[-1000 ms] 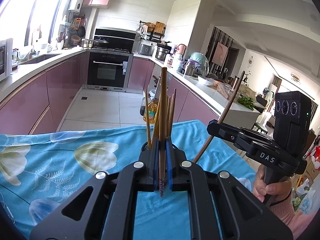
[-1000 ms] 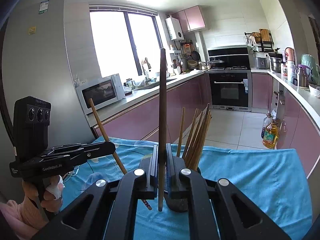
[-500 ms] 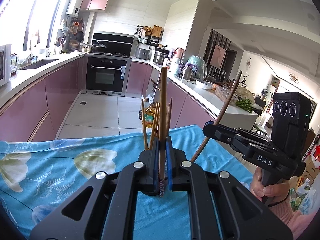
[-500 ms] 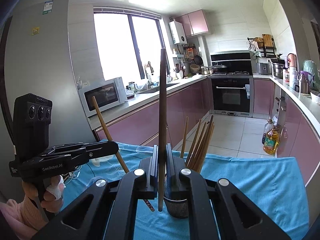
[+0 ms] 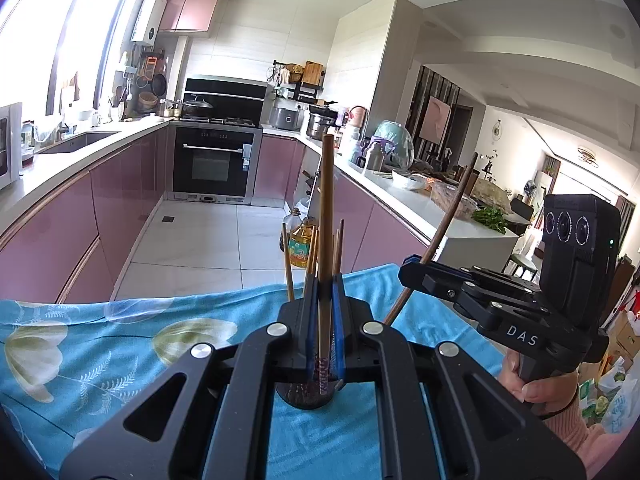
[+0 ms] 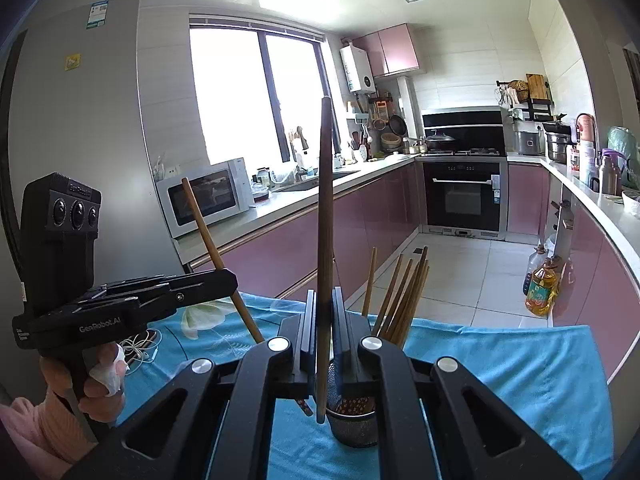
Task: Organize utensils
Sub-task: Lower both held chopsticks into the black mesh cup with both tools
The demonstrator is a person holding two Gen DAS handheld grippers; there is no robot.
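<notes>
— What do you see of the utensils?

— I see two long brown wooden chopsticks raised above the table. One chopstick (image 5: 326, 240) stands near upright, its patterned lower end low over the holder. The other chopstick (image 6: 325, 248) also stands near upright, its lower tip beside the holder's rim.

— And the holder?

— I note a dark mesh utensil holder (image 6: 354, 426), upright on the blue flowered cloth (image 6: 520, 364). A bundle of chopsticks (image 6: 404, 300) stands in it, leaning and fanned out.

wood, mesh, cloth

chopsticks (image 6: 325, 216) look like matt brown wood. holder (image 6: 352, 420) below them is perforated metal, dull grey. cloth (image 5: 120, 344) under the holder is soft printed fabric. grippers (image 5: 325, 320) are matt black plastic with shiny metal screws.
</notes>
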